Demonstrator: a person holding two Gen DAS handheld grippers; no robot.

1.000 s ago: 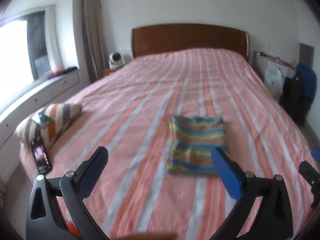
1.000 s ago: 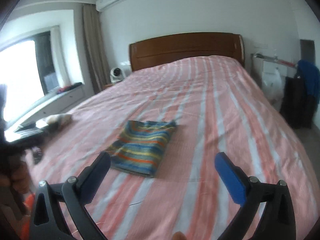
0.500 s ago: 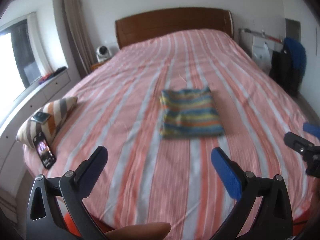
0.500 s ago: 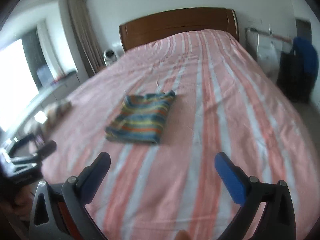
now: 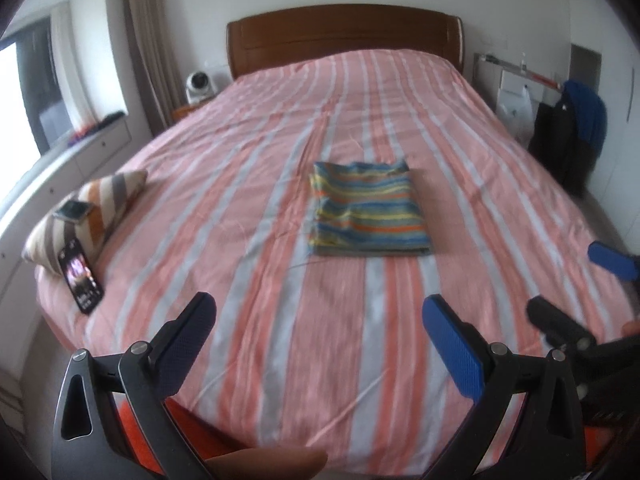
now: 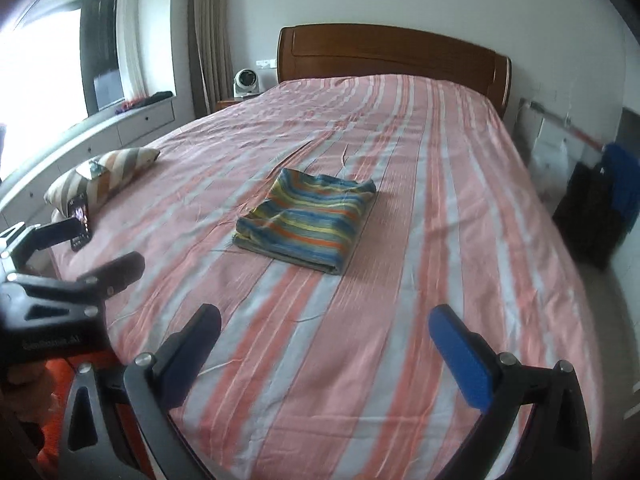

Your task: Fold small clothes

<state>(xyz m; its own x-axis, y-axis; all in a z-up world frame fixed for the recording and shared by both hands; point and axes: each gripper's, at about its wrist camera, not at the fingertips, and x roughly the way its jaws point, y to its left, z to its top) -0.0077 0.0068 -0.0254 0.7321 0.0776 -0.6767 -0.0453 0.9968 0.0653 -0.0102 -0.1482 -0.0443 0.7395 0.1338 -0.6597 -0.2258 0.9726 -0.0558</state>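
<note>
A small striped garment (image 5: 368, 210) in blue, yellow and orange lies folded into a neat rectangle on the middle of the bed (image 5: 248, 184); it also shows in the right wrist view (image 6: 306, 220). My left gripper (image 5: 320, 340) is open and empty, held near the foot of the bed, well short of the garment. My right gripper (image 6: 326, 348) is open and empty too, to the right of the left one. The right gripper shows at the right edge of the left wrist view (image 5: 576, 292), and the left gripper at the left edge of the right wrist view (image 6: 76, 248).
A striped cushion (image 5: 86, 210) with a small device on it and a phone (image 5: 80, 276) leaning against it lie at the bed's left edge. A wooden headboard (image 5: 344, 36) stands at the back. Dark and blue clothes (image 5: 576, 132) hang to the right.
Both grippers have pulled back from the garment toward the foot of the bed and stayed open. The folded garment has not moved.
</note>
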